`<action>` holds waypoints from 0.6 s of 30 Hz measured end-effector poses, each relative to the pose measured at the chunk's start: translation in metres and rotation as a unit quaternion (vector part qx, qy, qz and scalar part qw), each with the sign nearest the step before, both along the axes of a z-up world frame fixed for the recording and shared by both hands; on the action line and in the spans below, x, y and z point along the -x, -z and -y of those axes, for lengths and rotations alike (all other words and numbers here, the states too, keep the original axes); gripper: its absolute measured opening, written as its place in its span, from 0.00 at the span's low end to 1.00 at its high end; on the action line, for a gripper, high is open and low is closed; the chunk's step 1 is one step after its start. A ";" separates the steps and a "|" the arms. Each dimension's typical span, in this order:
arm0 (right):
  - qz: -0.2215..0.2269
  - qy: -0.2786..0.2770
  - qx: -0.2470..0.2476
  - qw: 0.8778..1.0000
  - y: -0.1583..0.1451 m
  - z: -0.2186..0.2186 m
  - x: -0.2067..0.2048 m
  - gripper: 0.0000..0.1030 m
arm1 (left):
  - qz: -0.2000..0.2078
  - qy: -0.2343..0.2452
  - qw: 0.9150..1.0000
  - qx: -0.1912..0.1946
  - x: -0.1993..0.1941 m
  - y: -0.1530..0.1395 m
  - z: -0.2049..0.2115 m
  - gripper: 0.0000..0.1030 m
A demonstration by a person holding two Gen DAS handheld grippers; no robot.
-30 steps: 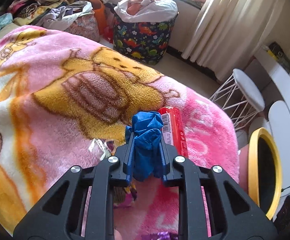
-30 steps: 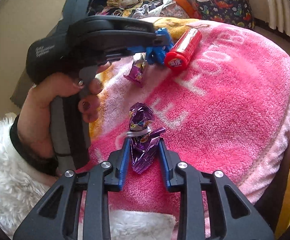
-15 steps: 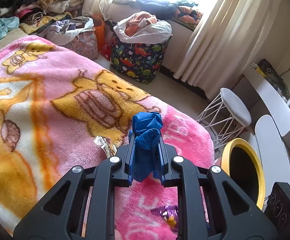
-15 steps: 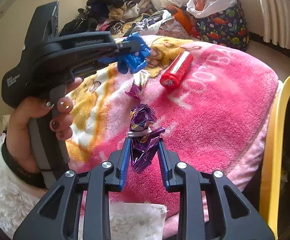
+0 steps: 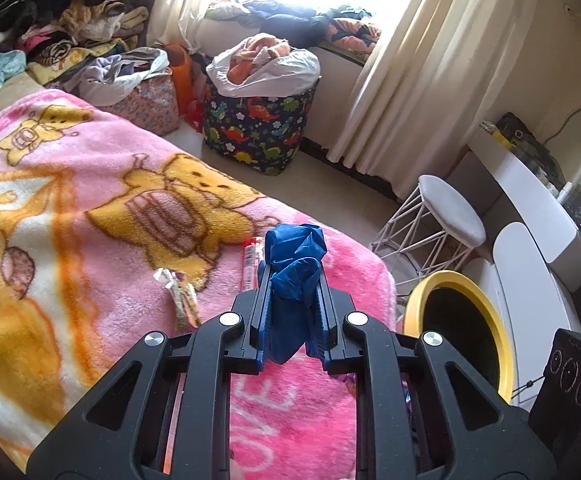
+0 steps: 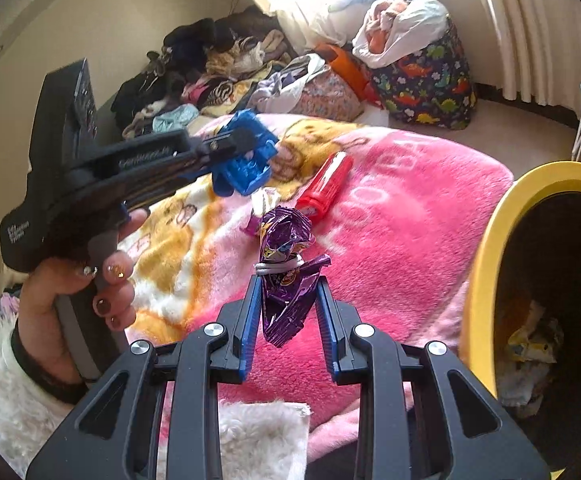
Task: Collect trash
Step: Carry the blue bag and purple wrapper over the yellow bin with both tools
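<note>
A cluttered bedroom, sunlit through cream curtains [image 5: 422, 64], with a bed under a pink blanket [image 5: 70, 208] printed with yellow bears. Along the far left wall a heap of clothes [image 6: 210, 64] lies piled up.

On the left, a hand [image 6: 70, 292] in a fluffy white sleeve grips the handle of the left gripper [image 5: 292, 276], whose jaws are nearly closed and pinch a crumpled blue wrapper [image 5: 294, 264] raised above the blanket. Below and just left of it a small silvery wrapper [image 5: 180, 296] lies on the bear print, and a red tube [image 6: 324, 188] lies on the blanket behind the blue wad, mostly hidden by it in the left wrist view and plain in the right one.

Further right, the right gripper [image 6: 288, 304] holds a crushed purple wrapper [image 6: 286, 272] between its blue pads, jaws narrow and pressed on its lower half, with the top sticking up beyond the fingertips. It hangs over the pink part of the blanket, clear of the surface. A white fuzzy cloth [image 6: 258, 436] lies under the gripper at the near edge.

Beyond the bed stands a dinosaur-print hamper [image 5: 258, 124] stuffed with laundry, with a floral bag [image 5: 146, 100] to its left. To the right, at the bed's corner, is a yellow-rimmed bin [image 6: 486, 272] with a dark interior and some paper scraps at the bottom; the purple wrapper is near its rim but still over the bed. A white wire stool [image 5: 446, 216] stands behind the bin, and a white bench [image 5: 530, 196] runs along the right wall.
</note>
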State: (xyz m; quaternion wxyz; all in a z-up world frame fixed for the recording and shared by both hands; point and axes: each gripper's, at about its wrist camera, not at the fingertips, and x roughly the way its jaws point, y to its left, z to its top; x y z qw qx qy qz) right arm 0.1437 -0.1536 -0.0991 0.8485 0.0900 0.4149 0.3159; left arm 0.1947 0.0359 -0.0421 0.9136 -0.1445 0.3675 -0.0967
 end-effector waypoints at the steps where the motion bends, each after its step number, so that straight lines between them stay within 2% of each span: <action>1: 0.003 0.003 0.000 1.000 -0.003 0.002 0.001 0.25 | 0.001 0.002 1.000 -0.001 0.001 -0.001 0.003 0.12; 18: 0.033 0.054 -0.020 0.998 -0.025 0.047 0.014 0.25 | 0.013 0.031 0.999 -0.006 0.017 -0.015 0.040 0.12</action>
